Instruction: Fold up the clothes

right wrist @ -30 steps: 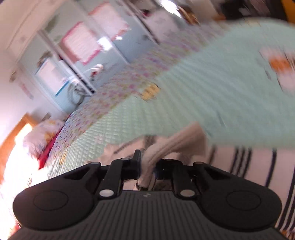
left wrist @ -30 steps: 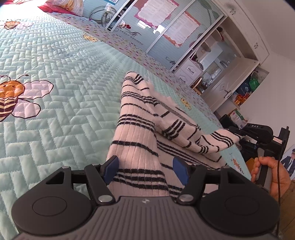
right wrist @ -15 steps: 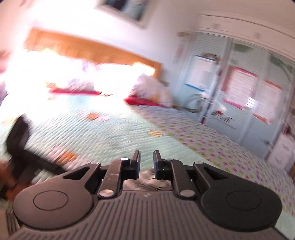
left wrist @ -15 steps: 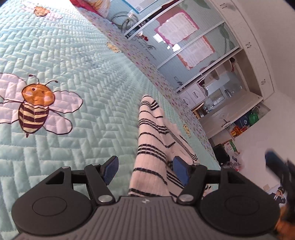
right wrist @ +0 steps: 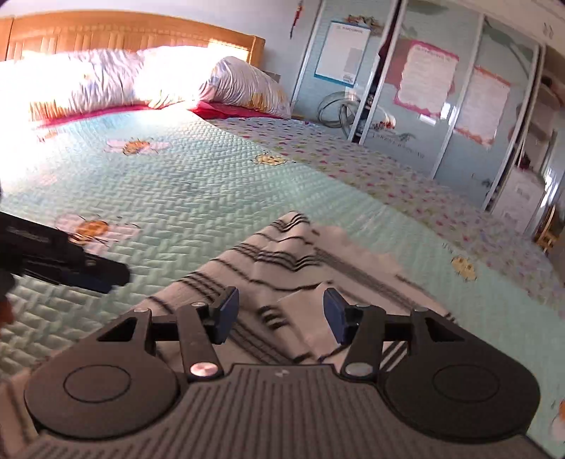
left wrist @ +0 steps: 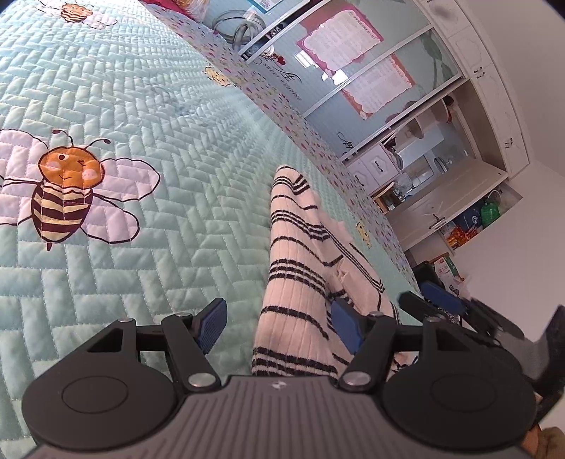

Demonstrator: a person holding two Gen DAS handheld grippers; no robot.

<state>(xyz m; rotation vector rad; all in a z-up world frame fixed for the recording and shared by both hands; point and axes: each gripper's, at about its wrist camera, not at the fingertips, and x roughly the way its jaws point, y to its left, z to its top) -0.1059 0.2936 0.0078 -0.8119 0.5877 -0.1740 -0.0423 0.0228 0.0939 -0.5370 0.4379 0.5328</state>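
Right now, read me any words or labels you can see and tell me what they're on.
"SWEET WEDDING": decal low on the wardrobe door.
Pink posters on the doors: print too small to read.
Blue-framed sheet: blurred.
Left gripper lettering: blurred.
Boxes on the shelf: unreadable.

The wardrobe door point(left wrist: 282, 76) has curly words "SWEET WEDDING" near its low edge. The pink posters point(left wrist: 340, 33) on the doors carry lines of text, too small to read.
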